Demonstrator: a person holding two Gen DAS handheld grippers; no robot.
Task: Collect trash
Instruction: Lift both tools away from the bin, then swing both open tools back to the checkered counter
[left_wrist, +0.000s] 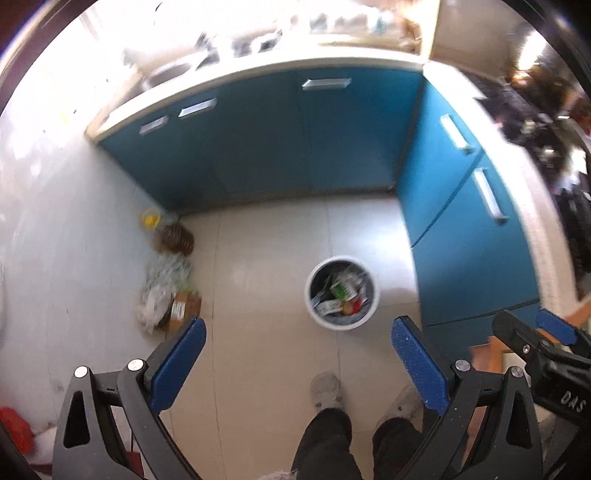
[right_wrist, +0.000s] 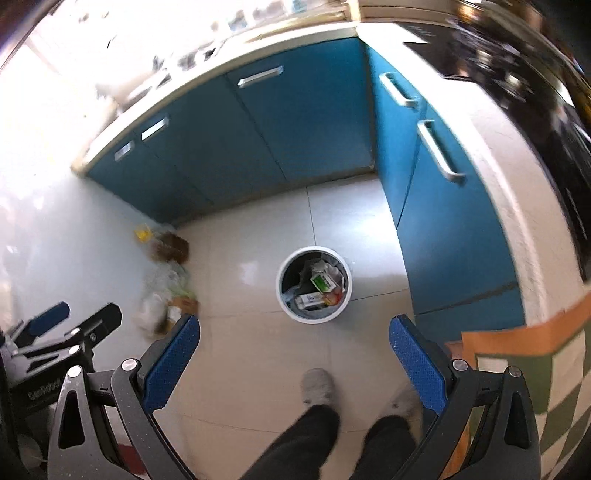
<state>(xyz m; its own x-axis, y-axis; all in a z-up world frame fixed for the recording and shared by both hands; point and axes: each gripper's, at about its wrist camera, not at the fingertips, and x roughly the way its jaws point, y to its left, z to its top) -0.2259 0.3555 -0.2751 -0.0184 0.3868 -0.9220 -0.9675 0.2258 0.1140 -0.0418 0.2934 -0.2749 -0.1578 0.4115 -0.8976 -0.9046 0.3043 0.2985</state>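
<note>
A white round trash bin (left_wrist: 372, 305) stands on the tiled floor, holding cartons and wrappers; it also shows in the right wrist view (right_wrist: 285, 295). A pile of plastic bags and a cardboard box (left_wrist: 168, 295) lies by the left wall, also seen in the right wrist view (right_wrist: 166, 301). My left gripper (left_wrist: 297, 354) is open and empty, high above the floor. My right gripper (right_wrist: 293, 350) is open and empty, also high above the floor. Each gripper shows at the edge of the other's view.
Blue cabinets (left_wrist: 280, 140) line the back and right side under a pale counter. A brown bottle (left_wrist: 173, 238) with a yellow cap stands in the left corner. The person's feet (left_wrist: 327, 389) stand on the floor below. A checkered cloth (right_wrist: 546, 398) is at right.
</note>
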